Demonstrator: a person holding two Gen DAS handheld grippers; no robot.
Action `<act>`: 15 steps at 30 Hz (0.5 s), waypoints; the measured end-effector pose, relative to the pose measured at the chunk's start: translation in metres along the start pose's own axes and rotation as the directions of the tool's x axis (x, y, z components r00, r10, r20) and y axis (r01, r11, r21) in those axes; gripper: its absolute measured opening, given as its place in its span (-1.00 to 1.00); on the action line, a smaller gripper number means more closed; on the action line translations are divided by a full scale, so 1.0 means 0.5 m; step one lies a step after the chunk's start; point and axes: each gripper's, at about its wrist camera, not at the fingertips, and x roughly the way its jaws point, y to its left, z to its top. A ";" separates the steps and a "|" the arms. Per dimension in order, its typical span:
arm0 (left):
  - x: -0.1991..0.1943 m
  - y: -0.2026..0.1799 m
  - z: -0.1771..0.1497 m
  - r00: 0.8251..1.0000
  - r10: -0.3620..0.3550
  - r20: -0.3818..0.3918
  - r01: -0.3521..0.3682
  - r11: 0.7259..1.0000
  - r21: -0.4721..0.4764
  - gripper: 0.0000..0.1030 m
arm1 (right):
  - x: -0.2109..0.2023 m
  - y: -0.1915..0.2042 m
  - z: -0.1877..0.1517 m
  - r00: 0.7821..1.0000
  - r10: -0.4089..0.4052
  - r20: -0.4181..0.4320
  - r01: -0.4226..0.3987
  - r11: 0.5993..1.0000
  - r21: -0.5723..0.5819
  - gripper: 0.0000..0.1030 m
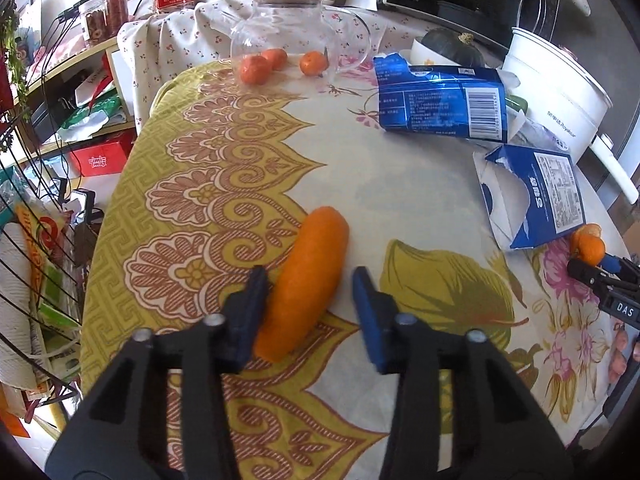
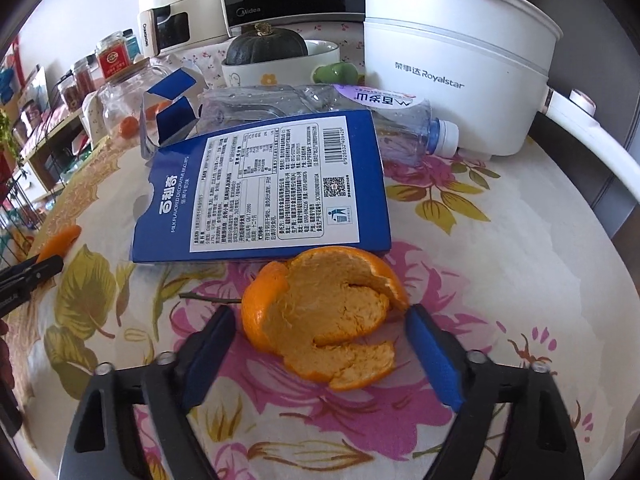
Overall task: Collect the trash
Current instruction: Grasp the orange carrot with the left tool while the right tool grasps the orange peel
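Left gripper (image 1: 308,280): spread wide, straddling carrot (image 1: 305,282), not clamped.
Right gripper (image 2: 320,320): spread wide around orange peel (image 2: 326,316), nothing held.

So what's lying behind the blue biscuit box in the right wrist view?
Directly behind the blue biscuit box lies a clear plastic bottle on its side, white cap toward the white electric pot. The box covers the bottle's lower side, so whether anything lies between them cannot be seen.

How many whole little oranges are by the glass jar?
3. Two sit touching at the jar's left front; one sits apart to the right. The jar could hide more.
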 end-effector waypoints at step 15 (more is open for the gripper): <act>-0.039 -0.071 -0.015 0.991 -0.091 -0.102 0.091 0.996 -0.004 -0.71 | -0.089 -0.053 -0.015 0.989 0.150 0.003 -0.150 0.988 0.045 -0.74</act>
